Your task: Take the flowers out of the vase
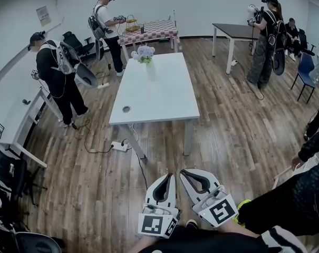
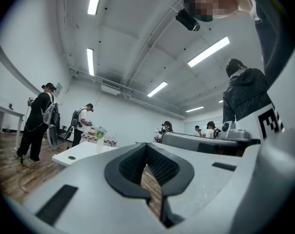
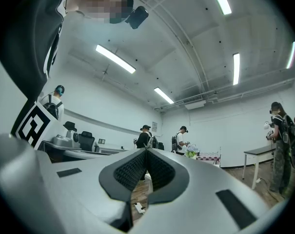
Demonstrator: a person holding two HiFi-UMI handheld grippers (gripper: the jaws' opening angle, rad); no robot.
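A bunch of pale blue and white flowers (image 1: 145, 52) stands in a slim white vase (image 1: 151, 70) at the far end of a long white table (image 1: 159, 101). Both my grippers are held low and close to me, well short of the table, over the wooden floor. My left gripper (image 1: 170, 176) is shut with nothing in it, and so is my right gripper (image 1: 185, 172). In the left gripper view the flowers (image 2: 100, 130) show small and far off, beyond the touching tips of the left gripper (image 2: 147, 146). The right gripper view has the flowers (image 3: 191, 150) to the right of the right gripper (image 3: 146, 150).
A small round dark fitting (image 1: 126, 109) sits in the table top near its left edge. A power strip (image 1: 119, 146) and cables lie on the floor under the table's near end. Several people stand around the room. A checkered-cloth table (image 1: 151, 31) and a dark table (image 1: 235, 30) stand at the back.
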